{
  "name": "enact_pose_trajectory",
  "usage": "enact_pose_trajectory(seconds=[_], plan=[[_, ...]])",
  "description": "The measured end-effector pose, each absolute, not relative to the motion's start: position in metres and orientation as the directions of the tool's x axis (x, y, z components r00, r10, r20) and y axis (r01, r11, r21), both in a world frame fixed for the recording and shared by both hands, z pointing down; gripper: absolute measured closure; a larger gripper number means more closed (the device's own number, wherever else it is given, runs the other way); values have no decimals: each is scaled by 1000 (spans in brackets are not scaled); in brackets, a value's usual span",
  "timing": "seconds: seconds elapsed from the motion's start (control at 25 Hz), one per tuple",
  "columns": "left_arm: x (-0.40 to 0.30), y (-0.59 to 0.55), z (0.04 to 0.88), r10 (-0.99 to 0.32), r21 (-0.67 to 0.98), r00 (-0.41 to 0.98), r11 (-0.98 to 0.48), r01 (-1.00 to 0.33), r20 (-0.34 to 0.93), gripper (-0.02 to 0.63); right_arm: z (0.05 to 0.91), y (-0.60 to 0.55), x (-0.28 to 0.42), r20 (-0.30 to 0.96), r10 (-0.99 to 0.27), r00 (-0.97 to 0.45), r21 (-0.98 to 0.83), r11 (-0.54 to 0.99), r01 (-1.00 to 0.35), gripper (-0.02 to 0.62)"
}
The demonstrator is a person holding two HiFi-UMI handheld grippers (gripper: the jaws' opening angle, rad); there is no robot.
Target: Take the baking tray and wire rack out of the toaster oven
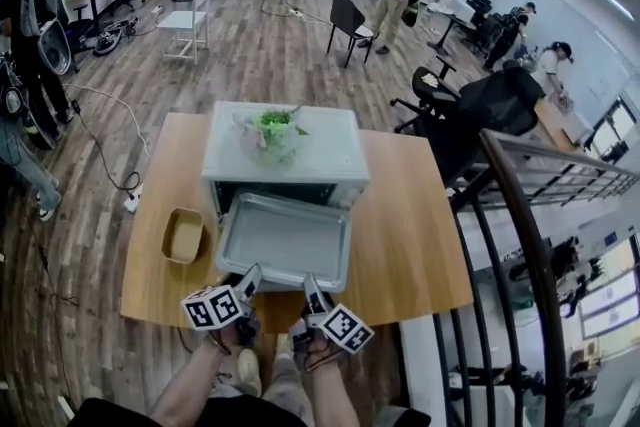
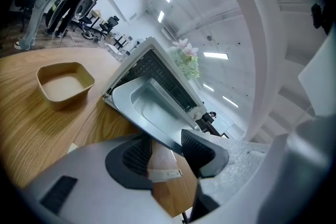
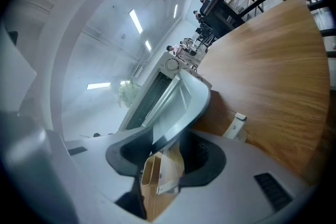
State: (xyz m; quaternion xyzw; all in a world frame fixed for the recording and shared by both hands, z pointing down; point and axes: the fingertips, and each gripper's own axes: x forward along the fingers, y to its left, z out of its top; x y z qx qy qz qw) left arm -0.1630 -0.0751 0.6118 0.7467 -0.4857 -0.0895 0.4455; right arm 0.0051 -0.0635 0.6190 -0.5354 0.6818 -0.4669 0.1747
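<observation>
Left claw point(image 1: 248, 283) and right claw point(image 1: 314, 293) each clamp the near rim of the baking tray point(image 1: 285, 237). It is half out of the toaster oven point(image 1: 325, 155), toward the tabletop's point(image 1: 415, 245) near edge. The wire rack point(image 2: 159, 73) looks not yet out.

A wooden table point(image 1: 420, 235) carries a tan rounded dish point(image 1: 184, 235) close to its left edge, toward the near-left corner. A vase of green leaves and pale pink flowers point(image 1: 272, 133) stands raised over the far middle. Beyond the far edge is plank floor point(image 1: 270, 65) with a black chair point(image 1: 347, 20), a white chair point(image 1: 190, 20) and standing people. A black railing point(image 1: 520, 215) runs past the right edge.
</observation>
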Motion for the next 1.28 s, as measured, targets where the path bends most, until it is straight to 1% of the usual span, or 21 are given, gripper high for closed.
enact_pose_trajectory(seconds=[0.84, 1.0, 1.28], plan=[[-63, -55, 605, -694, 764, 666, -263, -589, 274, 434, 609, -12, 101, 253, -953, -170, -810, -112, -576, 440], [-39, -59, 602, -673, 761, 687, -287, -582, 273, 434, 612, -9, 123, 259, -956, -138, -823, -144, -550, 440], [14, -69, 604, -642, 765, 715, -303, -568, 277, 433, 609, -15, 175, 256, -962, -96, -809, -158, -566, 440]])
